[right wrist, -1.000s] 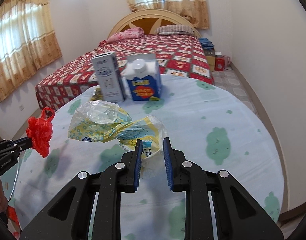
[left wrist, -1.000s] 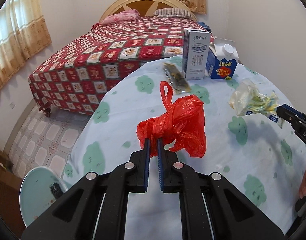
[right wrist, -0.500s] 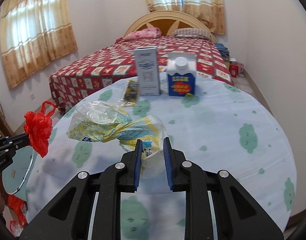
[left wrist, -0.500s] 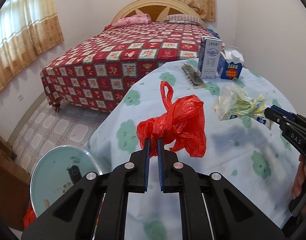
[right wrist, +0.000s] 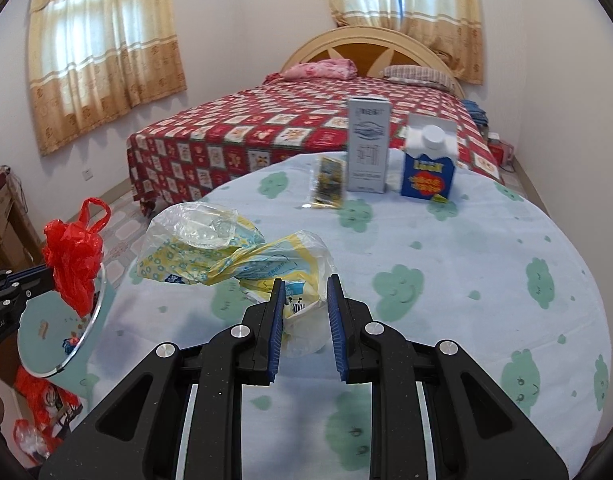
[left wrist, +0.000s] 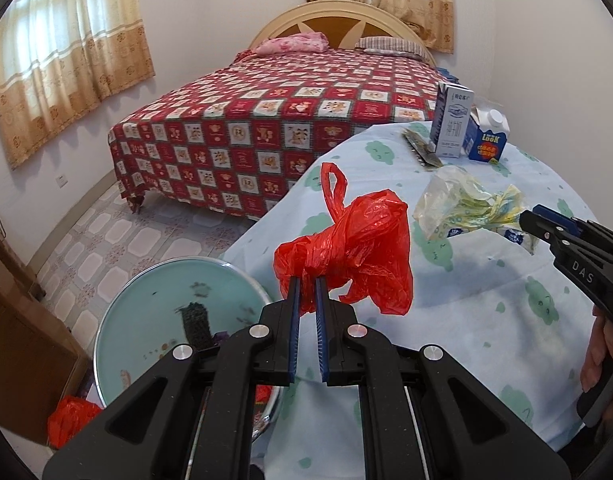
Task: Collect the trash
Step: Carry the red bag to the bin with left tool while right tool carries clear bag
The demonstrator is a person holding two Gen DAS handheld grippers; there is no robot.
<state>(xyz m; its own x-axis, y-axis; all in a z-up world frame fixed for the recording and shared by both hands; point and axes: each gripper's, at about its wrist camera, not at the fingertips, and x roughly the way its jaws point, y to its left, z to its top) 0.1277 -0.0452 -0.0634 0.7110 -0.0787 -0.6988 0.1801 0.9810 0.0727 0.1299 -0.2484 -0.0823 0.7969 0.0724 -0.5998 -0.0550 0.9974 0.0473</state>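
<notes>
**Both grippers carrying trash above the bench edge**

We find the red plastic bag (left wrist: 348, 252) pinched by its knotted neck in the left gripper (left wrist: 307, 284), whose pads are closed tight on the plastic. The bag hangs clear of the bench (left wrist: 486, 320), over its near-left edge, one loop handle standing upward. In the right wrist view the same bag (right wrist: 72, 256) appears at far left, just above a round pale-blue lid or bin top (right wrist: 58, 328).

We note the crumpled clear bag with yellow-and-blue printing (right wrist: 226, 256) clamped in the right gripper (right wrist: 305, 292), the jaws narrowed on its white bunched end. The bag's bulk projects forward and left of the fingers. Whether it touches the cloth below we cannot tell. In the left wrist view this bag (left wrist: 466, 208) shows at the tip of the right gripper (left wrist: 536, 222), with part of a hand (left wrist: 602, 352) on the grip handle.

On the far side of the bench, which wears a light-blue cloth with green cloud shapes, we record a tall grey-white milk carton (right wrist: 368, 144) standing upright, a blue carton with a white cap (right wrist: 428, 164) just beside it to the right, and a flat dark snack wrapper (right wrist: 328, 182) lying to its left.

Beyond the bench stands a bed with a red checked cover (right wrist: 290, 132). More red bags lie on the floor at lower left (left wrist: 72, 420).
</notes>
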